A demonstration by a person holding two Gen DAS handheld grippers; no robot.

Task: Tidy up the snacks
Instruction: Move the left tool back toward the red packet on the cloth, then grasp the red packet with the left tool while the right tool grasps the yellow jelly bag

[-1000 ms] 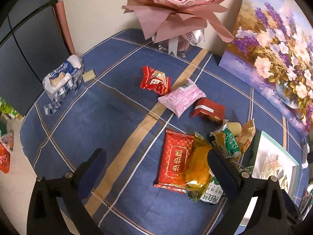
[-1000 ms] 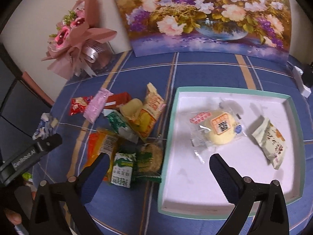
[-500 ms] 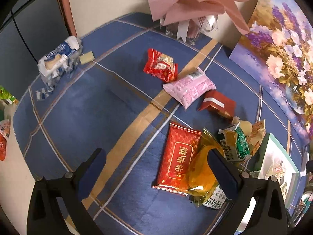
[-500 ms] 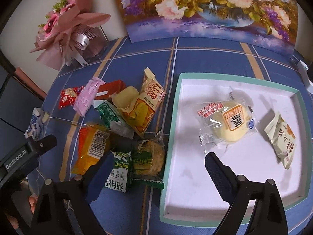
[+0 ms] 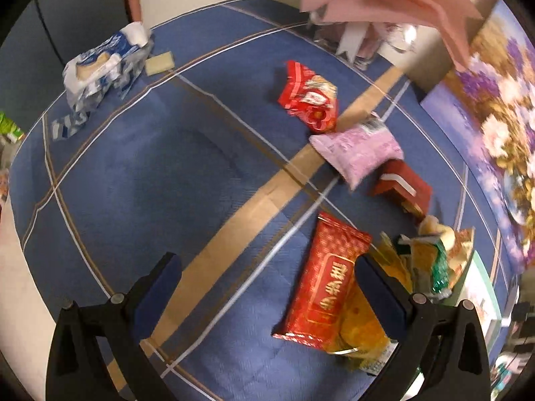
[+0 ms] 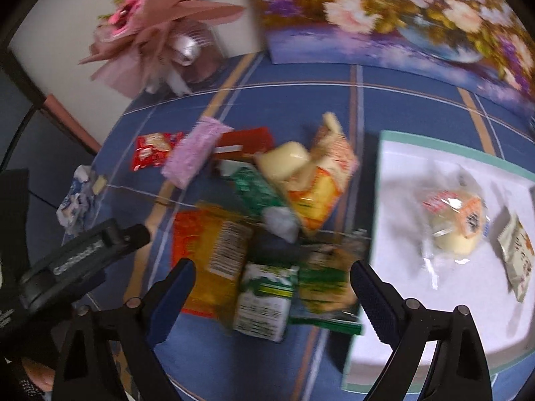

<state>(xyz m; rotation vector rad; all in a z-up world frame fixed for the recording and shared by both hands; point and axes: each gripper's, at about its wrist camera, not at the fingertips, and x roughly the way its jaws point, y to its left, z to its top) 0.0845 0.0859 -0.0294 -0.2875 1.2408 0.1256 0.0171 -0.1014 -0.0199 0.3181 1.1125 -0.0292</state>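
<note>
Lying heaped on the blue tablecloth (image 6: 207,361), the snack packets (image 6: 264,294) sit just beside a white tray (image 6: 398,344) holding a wrapped bun (image 6: 458,227); right gripper (image 6: 271,287) and left gripper (image 5: 267,277) hover with fingers spread apart, gripping nothing.

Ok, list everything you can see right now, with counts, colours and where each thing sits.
Loose snack packets: about ten, red, pink, green, yellow, orange; piled on the blue cloth left of the tray.
White tray with green rim: one, right side of the table.
Packets in the tray: two, a clear-wrapped pale bun and a cream packet.
Torn blue-white wrapper: one, far left edge.
Pink paper bouquet: one, back left.
Flower painting: one, against the back wall.
Left gripper: open.
Right gripper: open, above the pile.
</note>
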